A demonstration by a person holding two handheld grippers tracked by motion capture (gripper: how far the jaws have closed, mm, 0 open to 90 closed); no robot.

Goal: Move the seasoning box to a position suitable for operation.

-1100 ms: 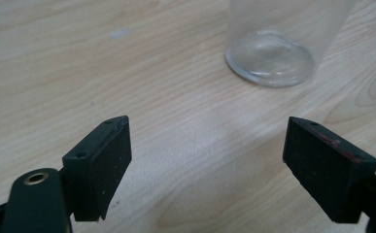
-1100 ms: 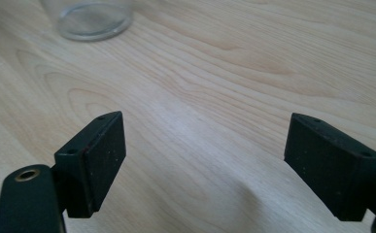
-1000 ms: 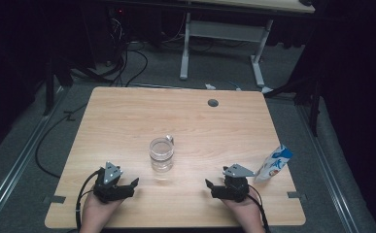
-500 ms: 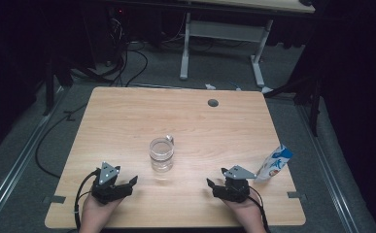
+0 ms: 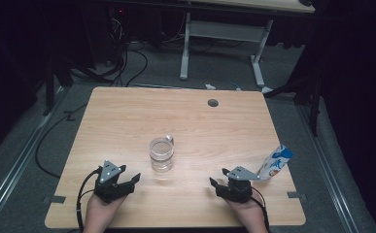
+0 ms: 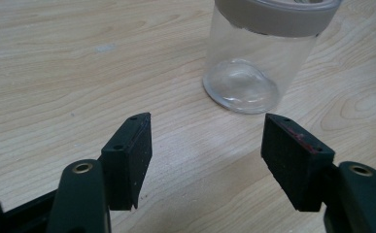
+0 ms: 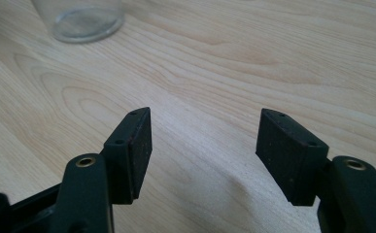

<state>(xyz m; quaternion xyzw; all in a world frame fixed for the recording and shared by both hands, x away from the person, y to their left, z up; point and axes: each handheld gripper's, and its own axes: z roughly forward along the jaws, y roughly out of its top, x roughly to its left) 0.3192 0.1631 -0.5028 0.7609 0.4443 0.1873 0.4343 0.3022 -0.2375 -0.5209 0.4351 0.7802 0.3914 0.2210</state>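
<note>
The clear glass jar with a grey rim (image 5: 162,154) is left unheld near the table's middle, faced by the wide left gripper (image 5: 128,180), while the empty right gripper (image 5: 218,183), just narrowed slightly, suggests readying.

A light wooden table (image 5: 127,121) with a round cable hole (image 5: 213,103) near its far edge stands on grey carpet (image 5: 25,160); beyond it, a white-legged desk (image 5: 224,34) and tangled black cables (image 5: 127,58) sit in a dark room; metal floor rails (image 5: 10,170) run along both sides.
</note>
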